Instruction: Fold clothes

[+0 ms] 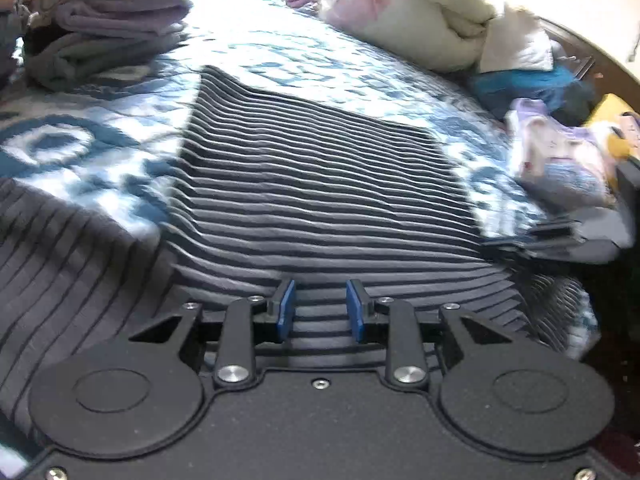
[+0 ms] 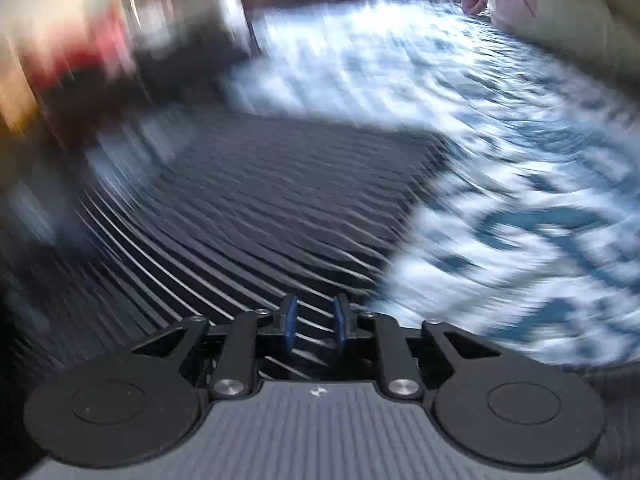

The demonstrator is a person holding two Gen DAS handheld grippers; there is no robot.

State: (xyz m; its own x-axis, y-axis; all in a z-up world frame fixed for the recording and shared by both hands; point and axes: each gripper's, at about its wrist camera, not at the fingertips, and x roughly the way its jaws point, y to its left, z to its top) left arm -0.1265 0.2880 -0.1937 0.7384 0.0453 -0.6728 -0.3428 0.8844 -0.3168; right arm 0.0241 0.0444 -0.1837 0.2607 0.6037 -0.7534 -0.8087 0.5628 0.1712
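Observation:
A dark grey garment with thin pale stripes [image 1: 312, 184] lies spread on the blue and white quilt [image 1: 304, 52]. In the left wrist view my left gripper [image 1: 321, 308] hovers low over its near edge. Its blue pads [image 1: 286, 308] stand apart, and the striped cloth shows in the gap without being pinched. The right wrist view is badly smeared. There my right gripper [image 2: 314, 320] sits over the same striped garment [image 2: 260, 200] near its right border, pads a little apart, cloth showing between them. A blurred dark shape at the garment's right edge looks like the right gripper [image 1: 536, 240].
A stack of folded grey and purple clothes [image 1: 108, 28] sits at the far left. Cream and pink pillows [image 1: 420, 20] lie at the back. Loose pale and blue clothes [image 1: 560, 152] are heaped at the right. The quilt [image 2: 520, 200] stretches right of the garment.

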